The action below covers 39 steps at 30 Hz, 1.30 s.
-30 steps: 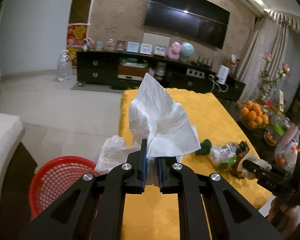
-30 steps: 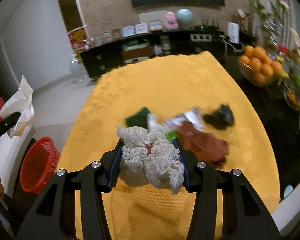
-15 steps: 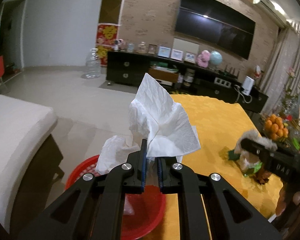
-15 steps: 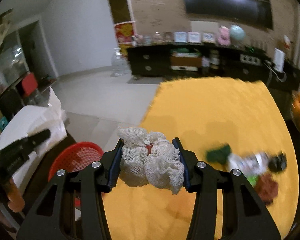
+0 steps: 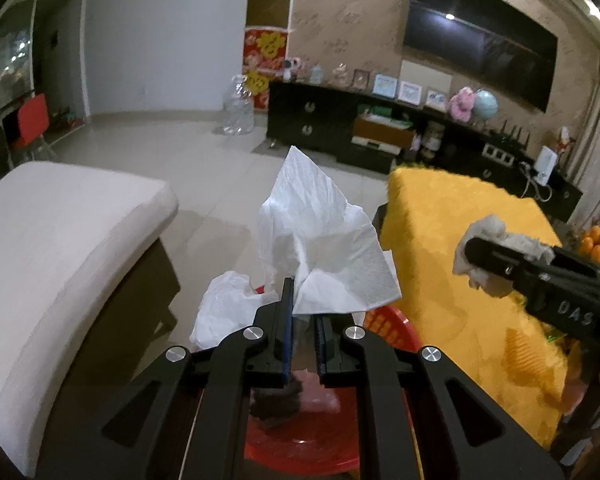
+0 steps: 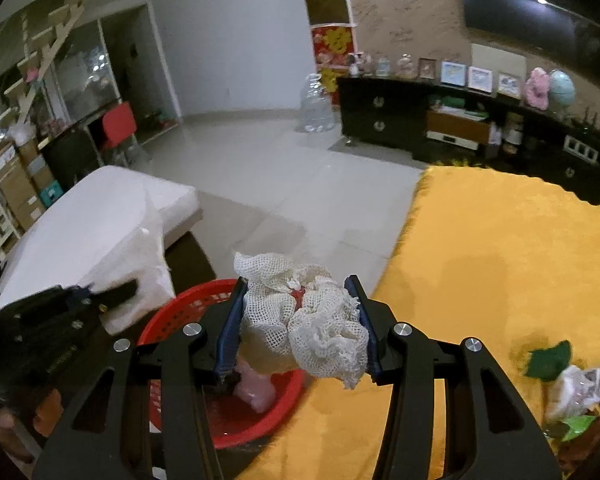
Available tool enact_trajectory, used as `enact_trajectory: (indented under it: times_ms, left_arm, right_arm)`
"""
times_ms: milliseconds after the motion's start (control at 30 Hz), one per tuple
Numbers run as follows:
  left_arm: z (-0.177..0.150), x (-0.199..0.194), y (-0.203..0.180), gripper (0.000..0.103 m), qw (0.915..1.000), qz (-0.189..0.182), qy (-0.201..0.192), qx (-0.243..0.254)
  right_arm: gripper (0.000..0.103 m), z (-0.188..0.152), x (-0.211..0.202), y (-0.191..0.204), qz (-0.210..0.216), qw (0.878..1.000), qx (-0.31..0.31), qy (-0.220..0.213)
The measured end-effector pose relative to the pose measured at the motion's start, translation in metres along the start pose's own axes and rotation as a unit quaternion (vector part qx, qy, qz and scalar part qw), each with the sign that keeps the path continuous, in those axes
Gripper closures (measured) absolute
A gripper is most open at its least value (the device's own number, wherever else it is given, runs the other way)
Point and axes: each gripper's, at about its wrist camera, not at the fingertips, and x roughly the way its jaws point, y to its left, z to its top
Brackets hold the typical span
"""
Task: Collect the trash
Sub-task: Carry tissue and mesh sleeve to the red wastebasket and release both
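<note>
the left gripper (image 5: 302, 320) is clamped tight on a white paper tissue (image 5: 320, 248), which stands up in a crumpled fan above the jaws, with a second lobe of it bulging out to the left. directly beneath those jaws sits the red basket (image 5: 392, 328), its rim showing just to the right of the fingers and its floor visible lower down, where a dark scrap and something pale pink already lie.

the right gripper (image 6: 302, 324) is closed on a wad of white mesh netting (image 6: 304, 320); the blue pads press into it from both sides, and a small red spot shows in the middle of the wad. in this view the red basket (image 6: 188, 308) lies below and to the left of the wad, at the edge of the table with the yellow cloth (image 6: 500, 248), and the wad hangs over the basket's near rim. the same gripper also shows in the left wrist view, coming in from the right above the yellow cloth with the mesh in its tip.

a white cushioned bench (image 5: 60, 232) stands left of the basket. on the cloth at lower right more trash (image 6: 572, 392) lies in a blurred heap: a green piece and a crinkled clear wrapper. a dark low cabinet (image 6: 420, 116) runs along the far wall.
</note>
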Motion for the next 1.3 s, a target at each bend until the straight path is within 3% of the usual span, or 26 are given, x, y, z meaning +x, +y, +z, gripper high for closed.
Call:
enact_trajectory:
  times_ms: [533,733,833,900,1000,1100,1300]
  left_arm:
    - [-0.030,0.026,0.010,0.095,0.9969,0.013,0.076,0.014]
    - [-0.033,0.033,0.010,0.092,0.9957,0.018,0.090,0.015]
    - [-0.035,0.034,0.011,0.086,0.9955,0.016,0.092,0.013]
    - [-0.036,0.034,0.011,0.072,0.9955,0.014,0.093,0.012]
    - [-0.035,0.029,0.011,0.055,0.9962,0.016,0.084,0.013]
    - [-0.032,0.026,0.011,0.044,0.9969,0.016,0.077,0.009]
    - [-0.024,0.016,0.012,0.032,0.9984,0.019,0.053,-0.001]
  right_arm:
    - [0.055,-0.012,0.025,0.015,0.047,0.998,0.020,0.047]
    - [0.044,-0.021,0.037,0.020,0.067,0.994,0.021,0.078]
    - [0.035,-0.022,0.037,0.021,0.068,0.994,0.022,0.078]
    - [0.030,-0.022,0.037,0.021,0.069,0.995,0.023,0.076]
    - [0.028,-0.023,0.033,0.019,0.066,0.995,0.025,0.072]
    - [0.028,-0.022,0.029,0.014,0.059,0.996,0.029,0.066]
    - [0.028,-0.018,0.012,0.001,0.033,0.998,0.034,0.042]
